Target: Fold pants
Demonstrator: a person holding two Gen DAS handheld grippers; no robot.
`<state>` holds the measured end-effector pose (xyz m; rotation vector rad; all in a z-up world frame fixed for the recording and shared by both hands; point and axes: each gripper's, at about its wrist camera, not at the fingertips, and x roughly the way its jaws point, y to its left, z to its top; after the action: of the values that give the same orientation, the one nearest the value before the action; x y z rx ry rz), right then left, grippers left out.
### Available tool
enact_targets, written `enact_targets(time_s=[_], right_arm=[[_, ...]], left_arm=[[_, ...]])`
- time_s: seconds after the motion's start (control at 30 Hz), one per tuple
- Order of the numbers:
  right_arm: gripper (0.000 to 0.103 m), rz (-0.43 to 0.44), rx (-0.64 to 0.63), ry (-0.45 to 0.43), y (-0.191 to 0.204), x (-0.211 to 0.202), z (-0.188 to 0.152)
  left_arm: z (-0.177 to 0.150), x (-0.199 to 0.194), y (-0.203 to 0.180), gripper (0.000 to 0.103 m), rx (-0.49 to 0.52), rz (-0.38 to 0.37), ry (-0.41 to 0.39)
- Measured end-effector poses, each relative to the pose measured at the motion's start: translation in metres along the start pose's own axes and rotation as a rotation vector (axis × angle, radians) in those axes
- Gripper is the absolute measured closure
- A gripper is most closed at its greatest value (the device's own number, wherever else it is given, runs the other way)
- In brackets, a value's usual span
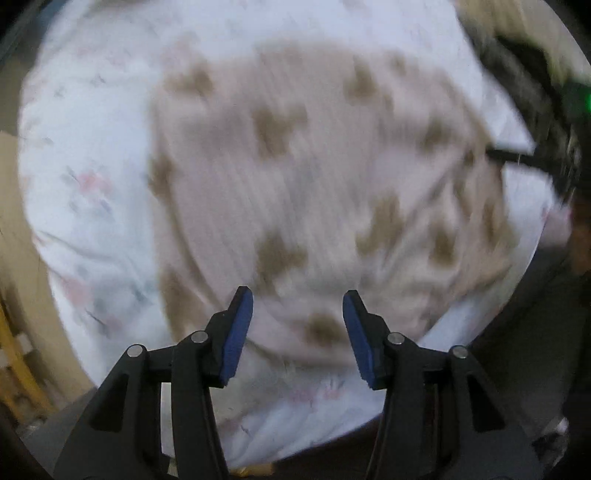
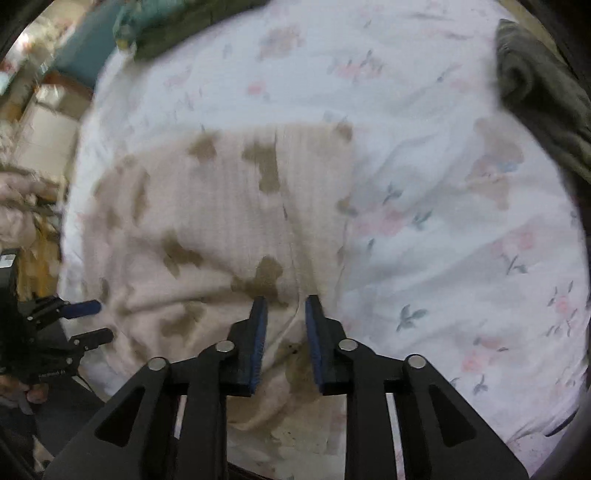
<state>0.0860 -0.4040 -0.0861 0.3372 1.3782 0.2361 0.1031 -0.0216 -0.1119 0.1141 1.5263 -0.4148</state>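
Observation:
The pants (image 1: 314,177) are pale pink ribbed fabric with brown patches, lying folded on a white floral bedsheet (image 1: 85,177). My left gripper (image 1: 297,306) is open and empty, hovering over the pants' near edge. In the right wrist view the pants (image 2: 221,229) fill the left middle, on the sheet (image 2: 461,240). My right gripper (image 2: 284,306) is partly open over the pants' near right part; fabric shows between its fingers, not clamped. The left gripper (image 2: 92,321) shows open at the far left, at the pants' edge. The left wrist view is motion-blurred.
A dark grey-green garment (image 2: 535,92) lies at the sheet's right edge. A green and teal bundle (image 2: 166,26) sits at the top left. Boxes and clutter (image 2: 48,110) stand off the bed's left side. A dark object (image 1: 535,122) is at the right of the left wrist view.

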Motion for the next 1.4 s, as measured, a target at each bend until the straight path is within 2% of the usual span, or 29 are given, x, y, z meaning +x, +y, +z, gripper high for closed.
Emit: enact_targets(time_s=[0.03, 0.07, 0.1, 0.13, 0.23, 0.3, 0.37, 0.43, 0.5, 0.53, 0.6, 0.63, 0.67, 0.7, 0.73, 0.83, 0.93, 1.0, 1.17, 1.23, 1.3, 1.33, 1.37, 1.4], right_arm=[[0.061, 0.024, 0.021, -0.037, -0.004, -0.005, 0.005], [0.040, 0.056, 0.056, -0.065, -0.010, -0.009, 0.011], [0.031, 0.076, 0.076, -0.075, -0.016, -0.010, 0.018], [0.027, 0.097, 0.101, -0.090, -0.021, -0.011, 0.026], [0.027, 0.074, 0.131, -0.125, -0.035, -0.010, 0.041], [0.027, 0.105, 0.140, -0.113, -0.041, -0.001, 0.054], [0.028, 0.113, 0.124, -0.111, -0.042, 0.009, 0.059], [0.028, 0.105, 0.095, -0.094, -0.044, 0.014, 0.063], [0.028, 0.113, 0.073, -0.065, -0.042, 0.027, 0.072], [0.029, 0.105, 0.059, -0.050, -0.041, 0.035, 0.076], [0.031, 0.106, 0.040, -0.025, -0.041, 0.047, 0.080], [0.037, 0.119, 0.031, -0.013, -0.041, 0.048, 0.080], [0.057, 0.137, 0.014, 0.005, -0.038, 0.050, 0.082], [0.073, 0.152, 0.004, 0.018, -0.037, 0.051, 0.082], [0.101, 0.183, -0.012, 0.038, -0.034, 0.051, 0.083], [0.100, 0.189, -0.092, 0.040, -0.020, 0.043, 0.087], [0.101, 0.146, -0.128, -0.058, -0.018, 0.021, 0.102], [0.101, 0.133, -0.151, -0.116, -0.015, 0.011, 0.116], [0.101, 0.098, -0.206, -0.242, 0.000, -0.016, 0.158], [0.101, 0.089, -0.225, -0.336, 0.004, -0.028, 0.167], [0.101, 0.089, -0.228, -0.387, 0.002, -0.036, 0.171], [0.101, 0.100, -0.237, -0.397, 0.001, -0.037, 0.170], [0.101, 0.094, -0.249, -0.394, 0.001, -0.036, 0.167], [0.101, 0.074, -0.268, -0.390, 0.001, -0.033, 0.163]], left_arm=[[0.008, -0.010, 0.008, 0.055, -0.028, 0.023, -0.052], [0.016, -0.018, 0.018, 0.051, -0.064, 0.057, -0.104], [0.025, -0.025, 0.030, 0.049, -0.117, 0.074, -0.150], [0.032, -0.029, 0.041, 0.046, -0.156, 0.072, -0.180], [0.055, -0.026, 0.074, 0.046, -0.235, 0.084, -0.250], [0.073, -0.011, 0.087, 0.046, -0.251, 0.056, -0.235], [0.080, 0.001, 0.087, 0.047, -0.241, 0.062, -0.220], [0.084, 0.010, 0.091, 0.048, -0.235, 0.024, -0.217], [0.086, 0.016, 0.087, 0.048, -0.216, -0.052, -0.204], [0.088, 0.019, 0.083, 0.048, -0.186, -0.050, -0.208], [0.093, 0.022, 0.075, 0.059, -0.098, 0.022, -0.197], [0.097, 0.025, 0.066, 0.082, -0.075, 0.031, -0.189], [0.098, 0.028, 0.064, 0.095, -0.050, 0.019, -0.168], [0.098, 0.029, 0.064, 0.096, -0.049, 0.002, -0.157], [0.098, 0.027, 0.064, 0.097, -0.047, -0.006, -0.161], [0.102, 0.017, 0.066, 0.099, -0.042, -0.029, -0.166], [0.115, -0.006, 0.063, 0.099, -0.038, -0.049, -0.222], [0.131, -0.023, 0.064, 0.099, -0.012, -0.023, -0.287], [0.179, -0.046, 0.075, 0.099, 0.012, 0.015, -0.384], [0.190, -0.066, 0.074, 0.099, 0.034, 0.019, -0.488], [0.191, -0.081, 0.071, 0.099, 0.062, 0.020, -0.574], [0.190, -0.082, 0.068, 0.099, 0.094, 0.049, -0.595], [0.188, -0.078, 0.061, 0.099, 0.145, 0.102, -0.591], [0.186, -0.074, 0.057, 0.099, 0.175, 0.124, -0.579]])
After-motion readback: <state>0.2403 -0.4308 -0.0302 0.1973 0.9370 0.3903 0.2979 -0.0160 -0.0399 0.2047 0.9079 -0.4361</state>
